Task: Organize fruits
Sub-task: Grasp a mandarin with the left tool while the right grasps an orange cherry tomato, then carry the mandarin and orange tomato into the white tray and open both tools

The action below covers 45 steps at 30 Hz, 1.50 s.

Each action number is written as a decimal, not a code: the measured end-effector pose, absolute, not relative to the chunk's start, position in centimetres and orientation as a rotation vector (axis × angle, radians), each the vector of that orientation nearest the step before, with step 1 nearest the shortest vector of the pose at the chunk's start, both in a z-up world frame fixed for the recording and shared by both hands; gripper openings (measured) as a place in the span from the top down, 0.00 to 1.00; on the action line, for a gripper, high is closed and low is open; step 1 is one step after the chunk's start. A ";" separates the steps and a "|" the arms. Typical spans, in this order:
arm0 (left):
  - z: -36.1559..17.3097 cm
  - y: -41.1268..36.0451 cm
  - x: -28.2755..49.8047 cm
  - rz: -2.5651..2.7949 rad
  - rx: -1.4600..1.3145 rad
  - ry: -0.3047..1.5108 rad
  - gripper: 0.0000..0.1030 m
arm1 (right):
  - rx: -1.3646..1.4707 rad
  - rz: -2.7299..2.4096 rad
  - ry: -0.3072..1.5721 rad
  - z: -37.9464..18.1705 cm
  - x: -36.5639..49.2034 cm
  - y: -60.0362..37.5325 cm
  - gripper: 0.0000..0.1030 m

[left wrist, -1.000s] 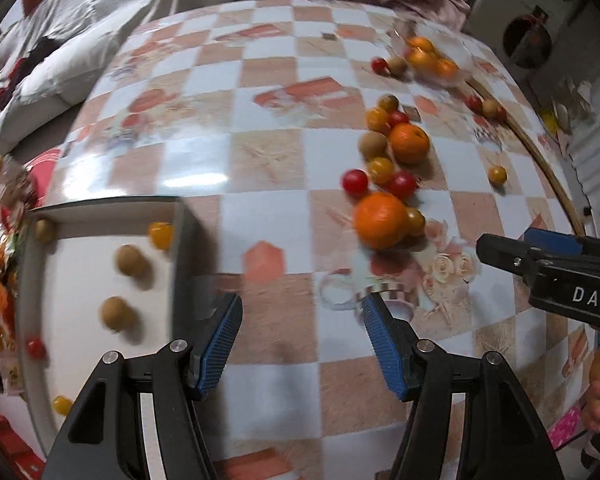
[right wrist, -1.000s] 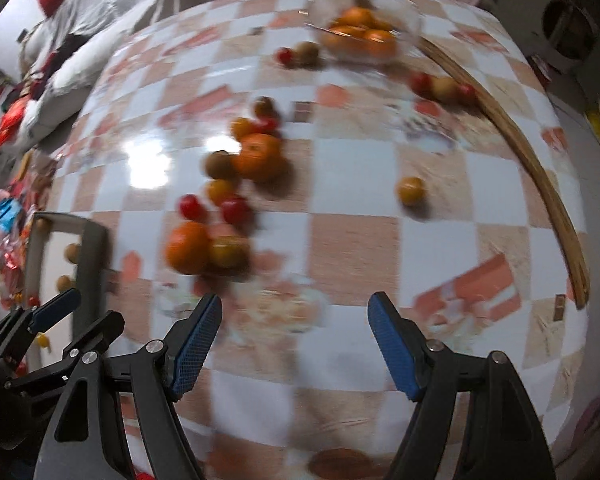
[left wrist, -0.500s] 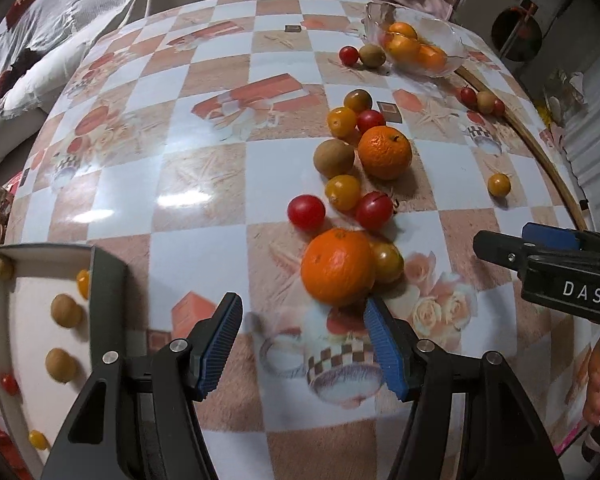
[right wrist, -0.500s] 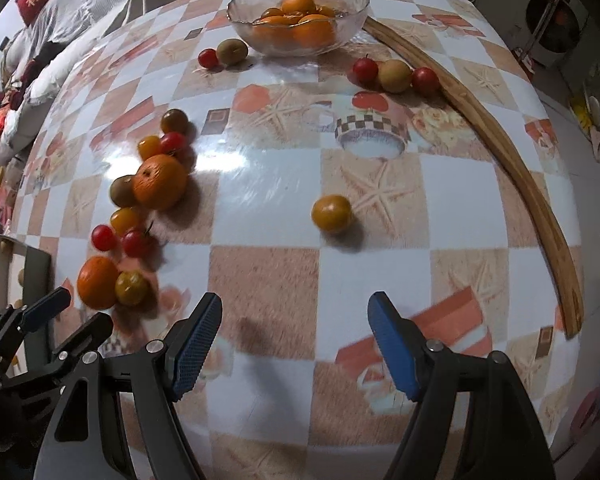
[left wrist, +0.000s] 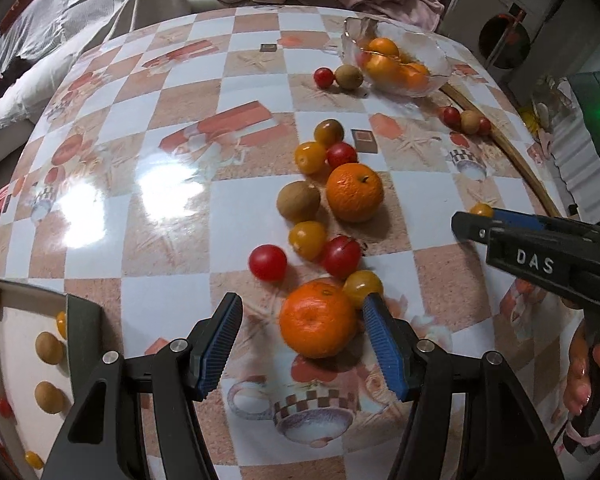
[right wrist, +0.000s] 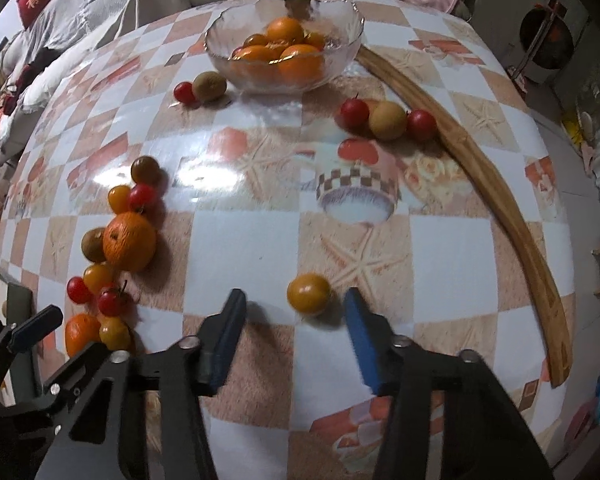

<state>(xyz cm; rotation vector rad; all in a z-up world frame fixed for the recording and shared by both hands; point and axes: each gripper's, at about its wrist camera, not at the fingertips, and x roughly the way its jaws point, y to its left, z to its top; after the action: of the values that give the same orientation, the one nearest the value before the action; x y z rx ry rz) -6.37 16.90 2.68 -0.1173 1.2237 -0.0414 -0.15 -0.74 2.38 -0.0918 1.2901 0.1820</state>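
My left gripper (left wrist: 300,328) is open, with an orange (left wrist: 318,319) between its blue pads, close to the right pad. Behind it lie a yellow tomato (left wrist: 363,288), red tomatoes (left wrist: 267,262), a kiwi (left wrist: 298,201) and a second orange (left wrist: 354,191). My right gripper (right wrist: 296,320) is open, its tips either side of a lone yellow tomato (right wrist: 308,293). A glass bowl (right wrist: 352,36) with oranges stands at the far side. The right gripper also shows in the left wrist view (left wrist: 472,228).
A white tray (left wrist: 16,396) with small fruits sits at the left edge. A curved wooden strip (right wrist: 496,200) runs along the table's right side. Two red tomatoes and a brown fruit (right wrist: 387,120) lie beside it. A kiwi (right wrist: 209,86) and tomato sit left of the bowl.
Both grippers have moved forward over the table. The left now brackets the near orange; the right has closed in on the lone yellow tomato. Both stay open.
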 end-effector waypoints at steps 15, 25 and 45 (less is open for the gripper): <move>3.4 16.8 -7.4 -0.095 -0.159 1.212 0.61 | -0.002 0.219 1.313 2.9 -1.6 -2.6 0.77; 4.8 18.3 -8.9 -0.080 -0.181 1.202 0.61 | 0.000 0.264 1.329 4.0 -4.0 -1.5 0.77; 8.8 26.1 -14.7 0.067 -0.269 1.134 0.61 | -0.084 0.432 1.314 6.8 -6.5 7.0 0.77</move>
<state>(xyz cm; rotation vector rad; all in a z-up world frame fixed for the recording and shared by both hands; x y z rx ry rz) -14.72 26.06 8.83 -0.2689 1.1341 0.0669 -6.52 7.02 6.80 -0.0842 1.3143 0.4322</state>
